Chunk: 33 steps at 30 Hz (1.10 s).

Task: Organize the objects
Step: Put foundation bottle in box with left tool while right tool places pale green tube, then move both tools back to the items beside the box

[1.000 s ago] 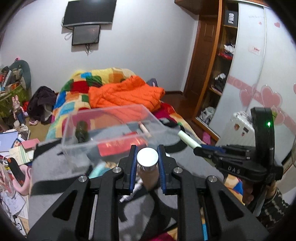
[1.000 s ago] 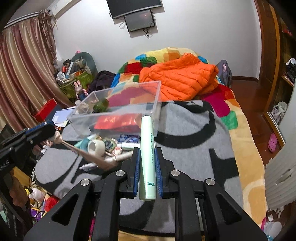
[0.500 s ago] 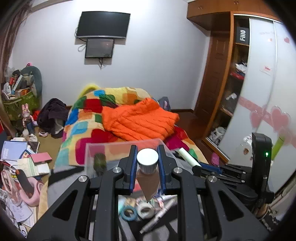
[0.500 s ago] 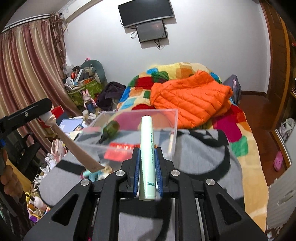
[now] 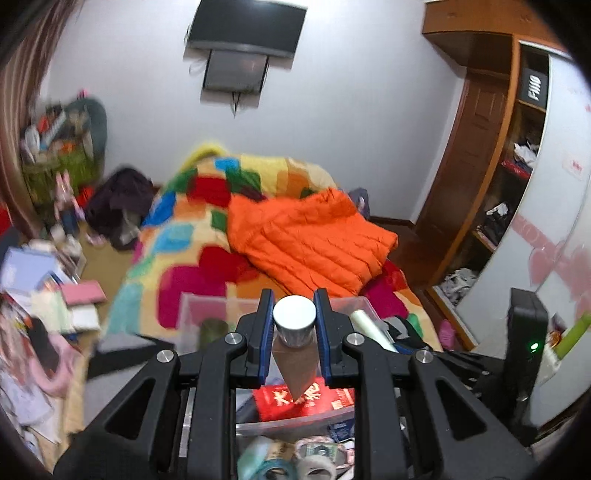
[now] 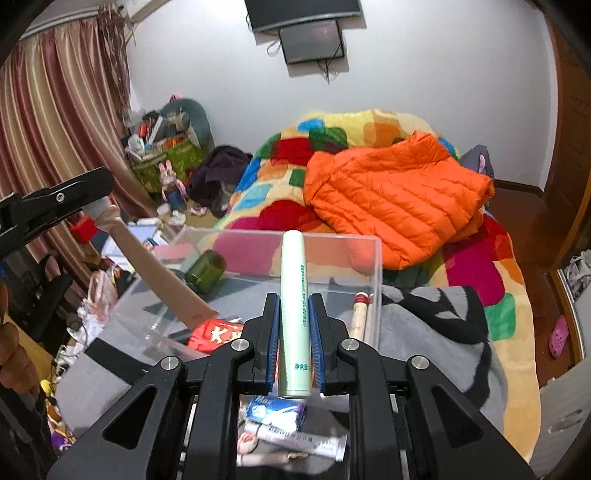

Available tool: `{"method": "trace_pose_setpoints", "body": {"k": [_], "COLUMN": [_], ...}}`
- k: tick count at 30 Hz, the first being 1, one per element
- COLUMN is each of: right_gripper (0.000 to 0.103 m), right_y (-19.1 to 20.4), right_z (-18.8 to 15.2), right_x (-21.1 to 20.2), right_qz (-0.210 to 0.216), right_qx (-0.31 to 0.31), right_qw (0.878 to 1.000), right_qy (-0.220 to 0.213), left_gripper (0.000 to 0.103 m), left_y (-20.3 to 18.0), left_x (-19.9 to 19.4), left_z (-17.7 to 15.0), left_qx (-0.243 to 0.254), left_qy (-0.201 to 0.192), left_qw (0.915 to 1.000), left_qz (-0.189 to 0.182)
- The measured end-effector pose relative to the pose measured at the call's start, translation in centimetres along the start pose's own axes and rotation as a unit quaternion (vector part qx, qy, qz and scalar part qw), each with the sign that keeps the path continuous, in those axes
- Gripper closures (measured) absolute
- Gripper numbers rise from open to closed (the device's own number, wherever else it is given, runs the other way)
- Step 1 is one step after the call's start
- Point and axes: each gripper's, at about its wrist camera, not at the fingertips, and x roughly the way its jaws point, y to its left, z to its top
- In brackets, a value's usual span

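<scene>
Both loads are up over the clear bin (image 6: 258, 243) now, left tongs (image 5: 294, 332) pinching the tan tube (image 5: 295, 360) and right tongs (image 6: 294, 332) clamped on the green tube (image 6: 293, 295), so next is probably just lower and let go.

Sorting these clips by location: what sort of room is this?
Most likely a lived-in bedroom: a bed with a patchwork quilt, a wardrobe holding clothes, and a wall-mounted TV.

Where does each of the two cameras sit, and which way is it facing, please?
Left wrist: on the left tongs, looking down their fingers at the silver-capped tan tube they grip, over the clear plastic box; right tongs at right.
Right wrist: on the right tongs, gripping a pale green tube above the box; left tongs and a hand at left.
Shared: box, orange quilted jacket, bed.
</scene>
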Motion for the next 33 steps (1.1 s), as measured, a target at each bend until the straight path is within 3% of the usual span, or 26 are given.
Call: {"method": "trace_pose_setpoints", "body": {"k": [5, 15, 20, 24, 33], "right_gripper": [0.089, 0.089, 0.089, 0.084, 0.061], "right_y": [0.1, 1.1, 1.2, 1.0, 1.3], "right_z": [0.2, -0.5, -0.8, -0.6, 0.0], "right_x": [3.2, 6.3, 6.6, 5.8, 0.2], "right_qz": [-0.002, -0.014, -0.012, -0.011, -0.005], "right_qx": [-0.014, -0.045, -0.044, -0.037, -0.040], "right_qw": [0.999, 0.996, 0.995, 0.996, 0.999], "right_qy": [0.036, 0.079, 0.090, 0.086, 0.027], "left_gripper": [0.082, 0.079, 0.065, 0.054, 0.033], "left_y": [1.5, 4.5, 5.3, 5.1, 3.2], "left_x": [3.8, 5.7, 5.5, 4.3, 0.2], "left_z": [-1.2, -3.4, -4.6, -4.8, -5.7], "left_qx": [-0.036, -0.042, -0.040, -0.030, 0.032], "left_qy": [0.051, 0.094, 0.113, 0.106, 0.077], "left_qw": [0.9979, 0.9945, 0.9925, 0.9934, 0.9943], "left_qz": [-0.016, 0.023, 0.025, 0.031, 0.067]}}
